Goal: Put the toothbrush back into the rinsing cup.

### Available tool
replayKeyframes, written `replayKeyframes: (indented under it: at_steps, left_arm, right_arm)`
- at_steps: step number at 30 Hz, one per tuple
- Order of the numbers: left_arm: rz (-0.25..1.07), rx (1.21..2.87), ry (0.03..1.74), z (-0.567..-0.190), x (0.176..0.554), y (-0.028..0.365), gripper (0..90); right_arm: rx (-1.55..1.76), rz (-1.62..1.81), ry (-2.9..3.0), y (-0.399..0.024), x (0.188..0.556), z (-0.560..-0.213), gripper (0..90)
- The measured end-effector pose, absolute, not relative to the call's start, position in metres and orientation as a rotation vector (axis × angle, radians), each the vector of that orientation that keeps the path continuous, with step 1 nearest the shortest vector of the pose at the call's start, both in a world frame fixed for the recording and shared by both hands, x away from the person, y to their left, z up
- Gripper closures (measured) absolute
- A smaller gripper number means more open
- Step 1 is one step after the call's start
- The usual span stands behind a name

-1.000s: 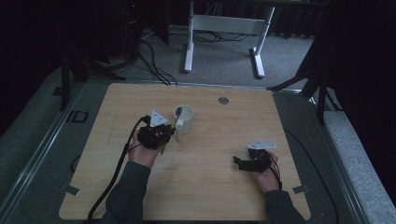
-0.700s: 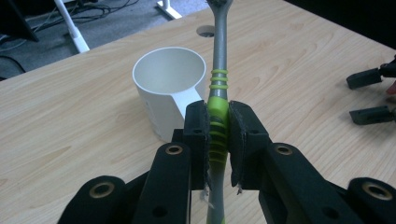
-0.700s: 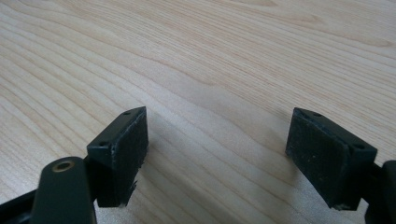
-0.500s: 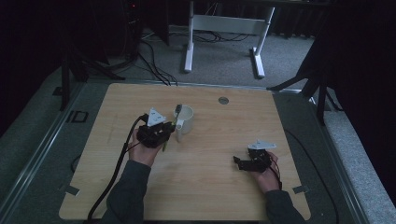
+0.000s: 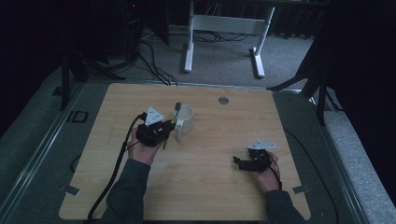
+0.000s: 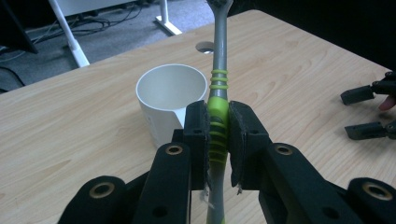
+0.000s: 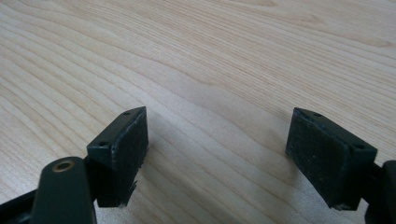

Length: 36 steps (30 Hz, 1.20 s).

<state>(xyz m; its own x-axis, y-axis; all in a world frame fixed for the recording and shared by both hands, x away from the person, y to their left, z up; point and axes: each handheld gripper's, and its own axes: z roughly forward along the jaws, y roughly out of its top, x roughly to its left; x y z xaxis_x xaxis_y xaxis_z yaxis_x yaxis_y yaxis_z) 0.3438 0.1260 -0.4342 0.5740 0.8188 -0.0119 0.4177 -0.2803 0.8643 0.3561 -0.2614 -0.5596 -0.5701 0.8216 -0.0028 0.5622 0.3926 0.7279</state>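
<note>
- The toothbrush (image 6: 218, 116) is upright, clamped on its green grip section by the left gripper (image 6: 217, 123); the grey shaft rises above the jaws and its tail hangs below them.
- From above, the toothbrush (image 5: 176, 110) sits at the near rim of the cup (image 5: 185, 118), beside it rather than in it, as far as I can tell.
- The cup (image 6: 172, 100) stands upright and empty on the table (image 5: 280, 121), just beyond the left gripper (image 5: 164, 129), its mouth open and unobstructed.
- The step in hand looks like standing the brush in the cup. To do it well: lift until the lower end clears the rim, centre it over the mouth, lower it straight, and let go only once the tail rests inside.
- Keep the hold firm until then; a tilt could knock the light cup.
- The right gripper (image 7: 238, 156) rests low over bare wood with jaws wide apart and nothing between them; it (image 5: 239, 162) lies well apart and could steady the cup.
</note>
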Motion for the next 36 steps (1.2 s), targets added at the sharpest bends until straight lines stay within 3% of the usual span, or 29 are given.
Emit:
replayKeyframes:
  at_steps: [36]
  left_arm:
    - [0.557, 1.793, 0.970, -0.411, 0.362, 0.135, 78.9]
  right_arm:
    - [1.198, 0.988, 2.293, -0.261, 0.356, -0.560, 20.6]
